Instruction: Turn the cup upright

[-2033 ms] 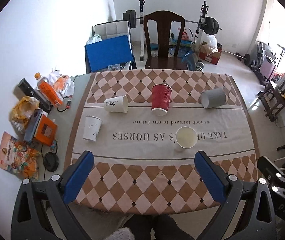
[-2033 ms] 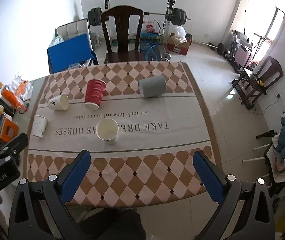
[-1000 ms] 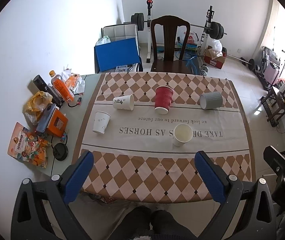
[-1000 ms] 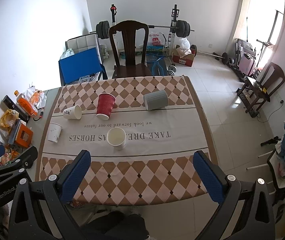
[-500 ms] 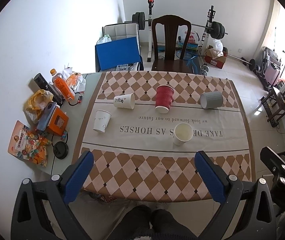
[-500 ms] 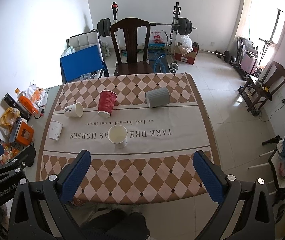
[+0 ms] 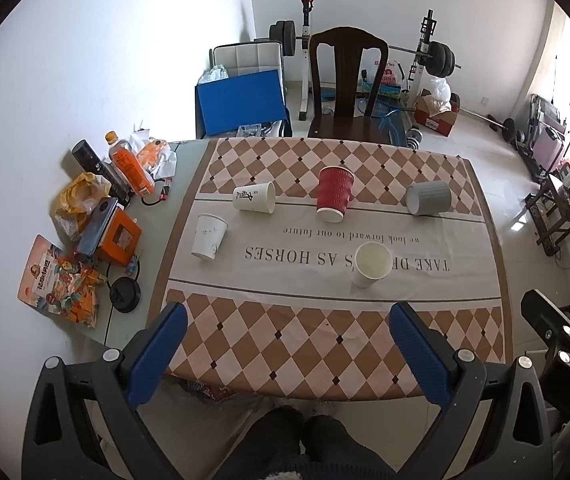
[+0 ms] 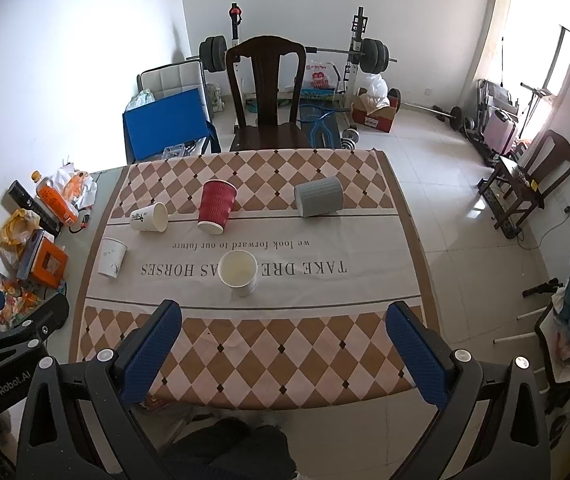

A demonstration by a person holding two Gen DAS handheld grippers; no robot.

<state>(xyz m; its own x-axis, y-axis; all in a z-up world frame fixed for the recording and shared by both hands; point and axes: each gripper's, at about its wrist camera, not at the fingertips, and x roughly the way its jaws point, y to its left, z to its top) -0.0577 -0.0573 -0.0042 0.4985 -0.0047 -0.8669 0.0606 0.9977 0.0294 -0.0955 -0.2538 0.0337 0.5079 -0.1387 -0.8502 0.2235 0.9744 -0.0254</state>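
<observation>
Both grippers hang above the near edge of the tabletop (image 7: 189, 168), holding nothing: the left gripper (image 7: 287, 350) has its blue-padded fingers spread wide, and the right gripper (image 8: 285, 346) is spread just as wide. Nearest them on the checkered tablecloth (image 8: 269, 344) stands a cream paper cup (image 8: 239, 272), mouth up. Farther back, a red ribbed cup (image 8: 216, 207) sits mouth down at the middle. To its right a grey ribbed cup (image 8: 319, 197) lies on its side; to its left a white printed cup (image 8: 149, 218) also lies on its side, well apart from the grey one. A second white cup (image 8: 111, 258) stands mouth down near the cloth's left edge. An orange bottle (image 7: 129, 168) stands among clutter left of the cloth, and a dark wooden chair (image 8: 267, 96) sits at the far side.
</observation>
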